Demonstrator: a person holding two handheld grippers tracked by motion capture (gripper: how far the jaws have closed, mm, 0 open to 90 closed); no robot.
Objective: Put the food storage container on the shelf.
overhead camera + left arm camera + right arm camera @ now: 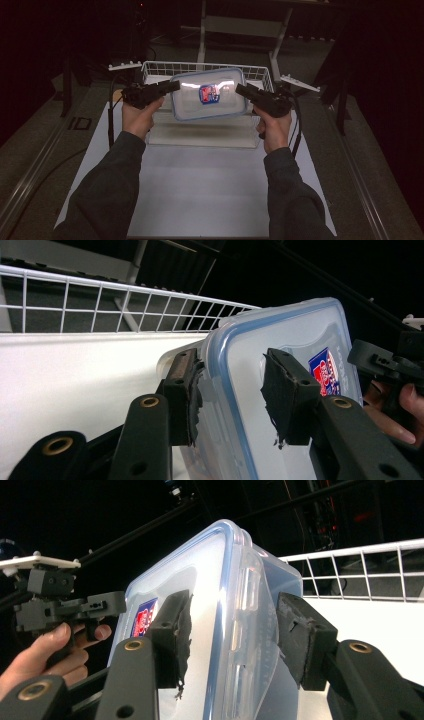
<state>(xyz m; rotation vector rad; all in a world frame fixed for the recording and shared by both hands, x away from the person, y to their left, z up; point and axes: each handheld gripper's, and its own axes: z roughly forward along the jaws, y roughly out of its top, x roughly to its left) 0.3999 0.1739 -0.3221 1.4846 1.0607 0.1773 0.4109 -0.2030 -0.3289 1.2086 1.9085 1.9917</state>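
A clear plastic container (226,104) with a blue-rimmed lid and a red-and-blue label hangs tilted in the air, lid toward me, just in front of a white wire basket (200,65). My left gripper (172,86) is shut on its left end, my right gripper (241,90) on its right end. In the left gripper view the jaws (232,385) clamp the container (300,335), one pad on the lid, one on the side wall. In the right gripper view the jaws (235,630) squeeze the container (200,565) over its latch edge.
The wire basket's rim (100,295) stands behind the container, with a white floor inside. A white sheet (200,190) covers the table in front of me. Metal frame legs (277,42) rise behind the basket, and rails run along both table sides.
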